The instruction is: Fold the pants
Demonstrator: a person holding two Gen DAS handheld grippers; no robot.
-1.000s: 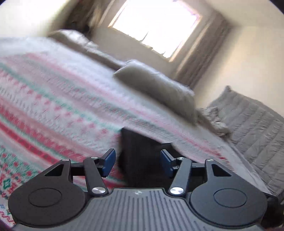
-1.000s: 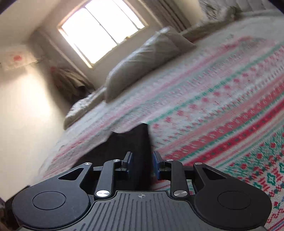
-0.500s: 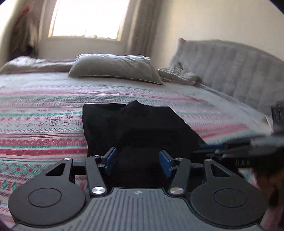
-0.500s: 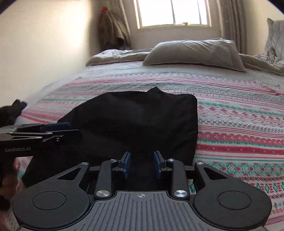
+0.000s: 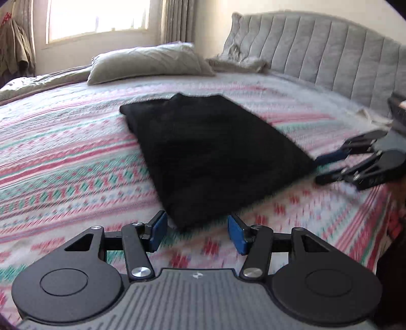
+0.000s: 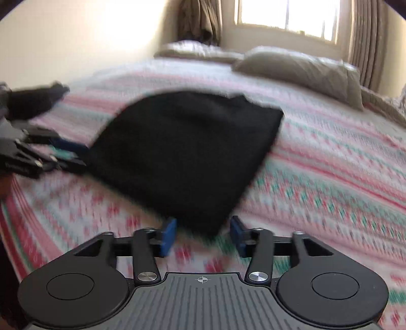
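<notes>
Pants (image 5: 210,152) folded on bedspread (image 5: 63,157), no legible writing

Pants (image 5: 210,154) lie on bedspread (image 5: 63,162), pillow (image 5: 149,63) behind.

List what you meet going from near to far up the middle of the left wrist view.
Open left gripper → folded black pants → pink and green patterned bedspread → grey pillow → bright window.
</notes>
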